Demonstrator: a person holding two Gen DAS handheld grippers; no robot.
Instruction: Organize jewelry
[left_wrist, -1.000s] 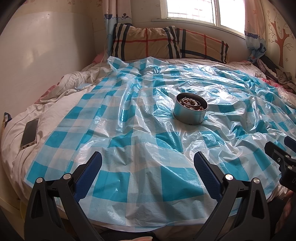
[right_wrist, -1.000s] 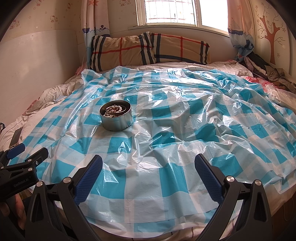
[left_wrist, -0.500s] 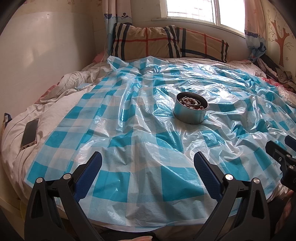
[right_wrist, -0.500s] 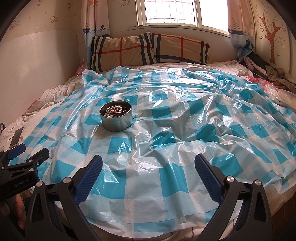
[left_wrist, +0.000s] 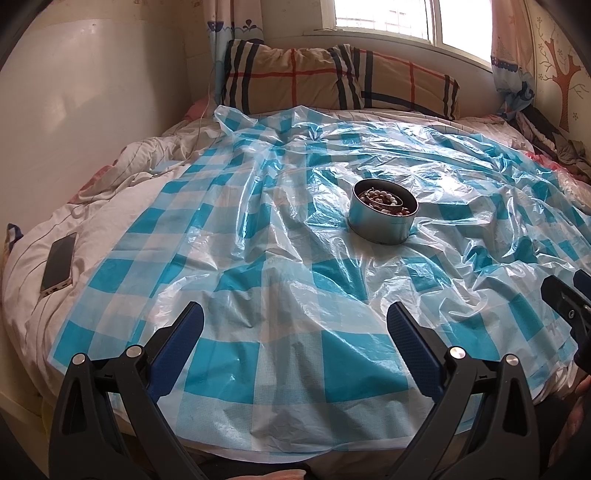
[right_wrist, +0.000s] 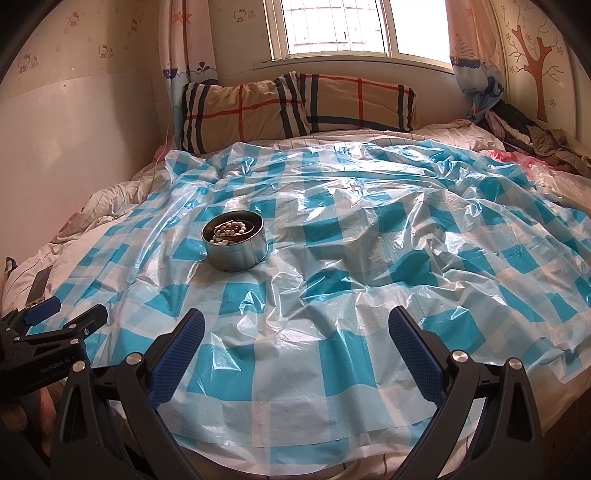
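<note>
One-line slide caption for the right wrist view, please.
Open right gripper above blue-checked plastic sheet; round metal tin of beaded jewelry ahead-left.

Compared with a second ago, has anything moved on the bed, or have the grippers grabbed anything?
Hardly anything changed. The round tin of beaded jewelry sits at nearly the same spot in both views, on the blue checkered plastic sheet, so the cameras barely shifted. The left hand-held gripper and right hand-held gripper stay open and empty, near the bed's front edge. The phone is unmoved.
</note>
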